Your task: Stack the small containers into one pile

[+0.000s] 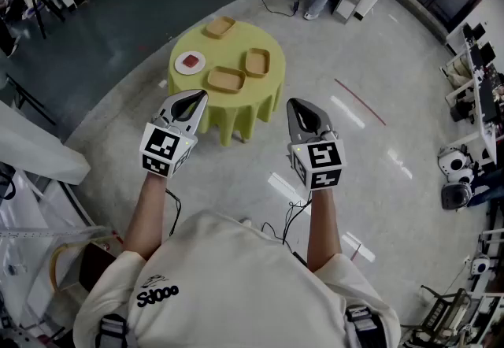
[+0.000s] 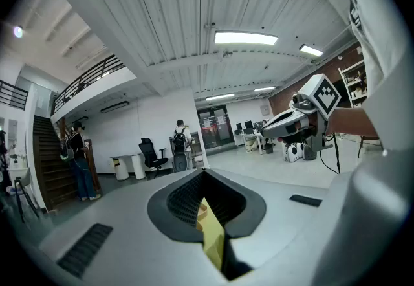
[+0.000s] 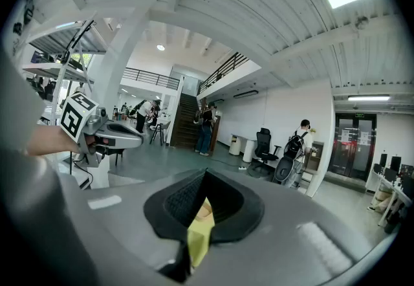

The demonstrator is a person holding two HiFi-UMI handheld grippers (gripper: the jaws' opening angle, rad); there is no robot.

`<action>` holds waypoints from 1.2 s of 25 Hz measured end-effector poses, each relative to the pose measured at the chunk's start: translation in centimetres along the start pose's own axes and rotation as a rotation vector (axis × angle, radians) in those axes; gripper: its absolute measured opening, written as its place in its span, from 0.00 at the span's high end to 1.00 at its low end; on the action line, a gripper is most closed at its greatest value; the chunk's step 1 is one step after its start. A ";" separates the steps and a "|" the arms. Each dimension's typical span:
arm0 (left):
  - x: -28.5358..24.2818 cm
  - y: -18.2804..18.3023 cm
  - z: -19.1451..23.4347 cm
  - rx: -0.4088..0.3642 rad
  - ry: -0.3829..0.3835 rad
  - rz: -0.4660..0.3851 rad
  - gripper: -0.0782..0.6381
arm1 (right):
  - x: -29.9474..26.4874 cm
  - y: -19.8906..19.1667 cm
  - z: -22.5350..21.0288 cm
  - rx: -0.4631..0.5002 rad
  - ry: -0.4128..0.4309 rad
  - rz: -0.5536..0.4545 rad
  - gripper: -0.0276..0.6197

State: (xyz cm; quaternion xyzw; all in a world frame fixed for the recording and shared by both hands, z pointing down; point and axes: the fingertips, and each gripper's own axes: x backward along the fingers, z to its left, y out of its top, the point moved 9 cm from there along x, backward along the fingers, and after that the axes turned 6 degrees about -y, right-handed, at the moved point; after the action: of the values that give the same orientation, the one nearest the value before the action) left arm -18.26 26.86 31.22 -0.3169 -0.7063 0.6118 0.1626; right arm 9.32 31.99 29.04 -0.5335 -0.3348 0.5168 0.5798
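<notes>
I hold my left claw (image 1: 190, 103) and my right claw (image 1: 304, 113) up in front of me. Both claws are pinched together, and neither one has anything in it. Through the thin slit of each one I can see only a bit of yellow-green cloth.

That cloth is on the round table (image 1: 239, 113), which stands at my 12 o'clock, a little way off across the floor. My claws are not over it yet.

Three small containers lie on the table, each one apart from the others. The far container (image 1: 220, 26) is at 12 o'clock on the tabletop. The side container (image 1: 257, 61) is at 3 o'clock. The near container (image 1: 226, 79) is at 6 o'clock, just beside the side one. A white plate (image 1: 190, 63) with something red on it sits at 9 o'clock.

I think the job has not started, since nothing is stacked. Next I should step closer to the table, open one claw and grab a container by its rim. The near one looks easiest to reach. Then I can set it inside another one, and I should leave the plate alone.
</notes>
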 end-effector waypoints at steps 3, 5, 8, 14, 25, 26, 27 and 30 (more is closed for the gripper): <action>-0.2 0.0 0.0 0.001 0.005 -0.001 0.88 | 0.0 -0.2 -0.3 -0.017 0.005 -0.009 0.94; -0.3 -0.1 -0.2 0.005 0.010 -0.001 0.88 | 0.0 -0.4 -0.5 -0.039 0.023 -0.022 0.94; -0.5 -0.1 -0.6 0.006 0.019 0.000 0.88 | 0.2 -0.7 -0.8 -0.047 0.064 -0.036 0.94; -1.5 0.1 -2.1 0.001 0.038 0.025 0.88 | 0.5 -1.7 -2.3 -0.057 0.108 -0.034 0.94; -4.1 -1.5 -3.8 0.056 0.097 0.073 0.88 | -0.6 -4.6 -5.4 -0.063 0.151 0.006 0.94; -4.5 -1.6 -3.4 0.066 0.105 0.074 0.88 | -1.1 -4.6 -5.7 -0.061 0.151 0.008 0.94; -4.8 -1.7 -2.9 0.074 0.111 0.076 0.88 | -1.6 -4.6 -5.9 -0.059 0.151 0.010 0.94; -6.4 -2.4 -1.4 0.078 0.114 0.084 0.88 | -3.6 -4.8 -6.5 -0.055 0.149 0.017 0.94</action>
State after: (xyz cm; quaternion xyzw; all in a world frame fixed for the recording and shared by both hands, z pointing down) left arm -13.22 23.69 34.86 -0.3740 -0.6578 0.6259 0.1890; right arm 15.72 27.22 32.93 -0.5891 -0.3003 0.4710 0.5839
